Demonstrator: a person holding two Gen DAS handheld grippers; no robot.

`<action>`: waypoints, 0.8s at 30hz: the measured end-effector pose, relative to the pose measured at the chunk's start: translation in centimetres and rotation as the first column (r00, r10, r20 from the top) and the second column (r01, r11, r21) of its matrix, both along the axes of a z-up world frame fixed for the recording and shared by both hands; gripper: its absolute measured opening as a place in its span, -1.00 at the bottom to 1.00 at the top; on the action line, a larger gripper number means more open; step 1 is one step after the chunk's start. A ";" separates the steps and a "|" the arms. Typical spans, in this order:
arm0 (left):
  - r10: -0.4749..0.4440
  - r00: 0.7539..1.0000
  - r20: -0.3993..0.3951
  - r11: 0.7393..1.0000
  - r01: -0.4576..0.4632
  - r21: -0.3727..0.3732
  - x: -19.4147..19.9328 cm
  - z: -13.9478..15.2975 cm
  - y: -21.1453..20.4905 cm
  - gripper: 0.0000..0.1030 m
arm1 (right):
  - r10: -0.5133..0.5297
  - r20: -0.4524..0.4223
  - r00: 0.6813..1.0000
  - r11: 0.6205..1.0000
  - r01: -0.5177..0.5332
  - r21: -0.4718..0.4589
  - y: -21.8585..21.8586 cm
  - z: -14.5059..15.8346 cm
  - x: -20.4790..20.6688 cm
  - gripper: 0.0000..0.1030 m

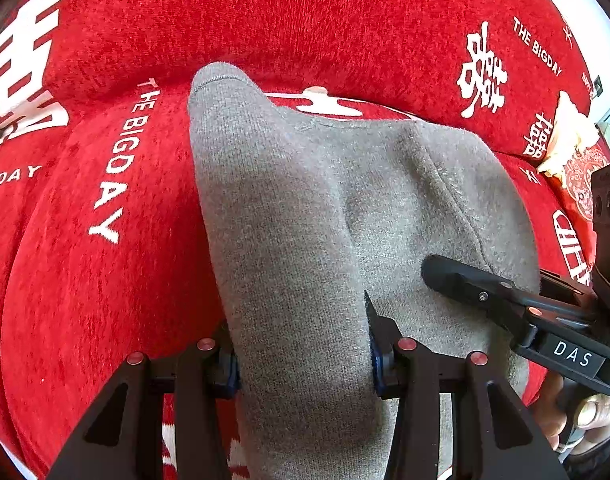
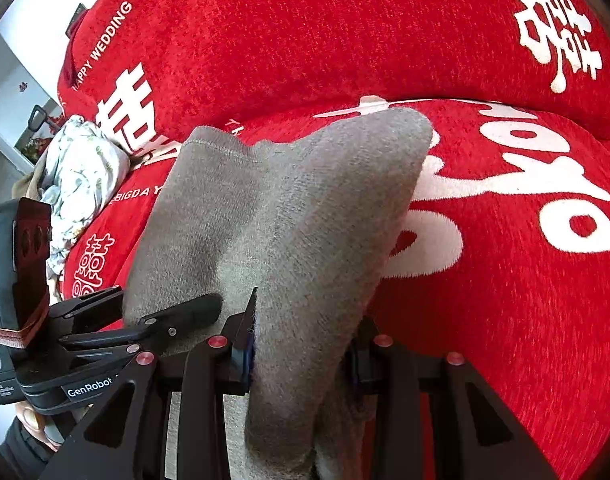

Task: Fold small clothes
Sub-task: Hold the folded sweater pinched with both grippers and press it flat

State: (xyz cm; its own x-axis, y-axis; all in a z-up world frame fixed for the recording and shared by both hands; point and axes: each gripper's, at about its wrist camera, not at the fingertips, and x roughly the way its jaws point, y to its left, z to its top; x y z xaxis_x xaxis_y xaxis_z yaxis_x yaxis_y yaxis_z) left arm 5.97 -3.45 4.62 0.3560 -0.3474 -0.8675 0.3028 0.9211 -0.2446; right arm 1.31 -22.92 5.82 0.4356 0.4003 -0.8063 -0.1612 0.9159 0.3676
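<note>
A small grey knitted garment [image 1: 305, 208] lies over a red sofa cover and is lifted at its near edge. My left gripper [image 1: 305, 364] is shut on a thick fold of it, the cloth draped over both fingers. My right gripper [image 2: 301, 356] is shut on another fold of the same garment [image 2: 297, 216]. The two grippers sit close side by side. The right gripper shows at the right of the left wrist view [image 1: 485, 292]. The left gripper shows at the lower left of the right wrist view [image 2: 165, 320].
The red sofa cover [image 1: 105, 280] with white lettering fills both views, seat below and backrest [image 2: 305, 32] behind. A crumpled pale floral cloth [image 2: 81, 184] lies at the seat's left end. A cream and red object [image 1: 573, 140] sits at the right end.
</note>
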 end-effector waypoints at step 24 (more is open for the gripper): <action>-0.009 0.999 0.049 1.000 0.008 0.026 -4.0 0.4 1.3 -0.08 | 0.020 0.018 1.000 1.000 -0.020 0.001 1.2 0.2 -3.9 -0.30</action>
State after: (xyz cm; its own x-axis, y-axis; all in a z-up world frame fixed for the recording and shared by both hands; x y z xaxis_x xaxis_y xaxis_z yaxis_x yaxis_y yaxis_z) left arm 2.01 -2.18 4.99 0.3958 -0.3287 -0.8575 0.3219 0.9242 -0.2057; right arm -2.55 -21.70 6.05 0.4423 0.4098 -0.7977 -0.1859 0.9121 0.3655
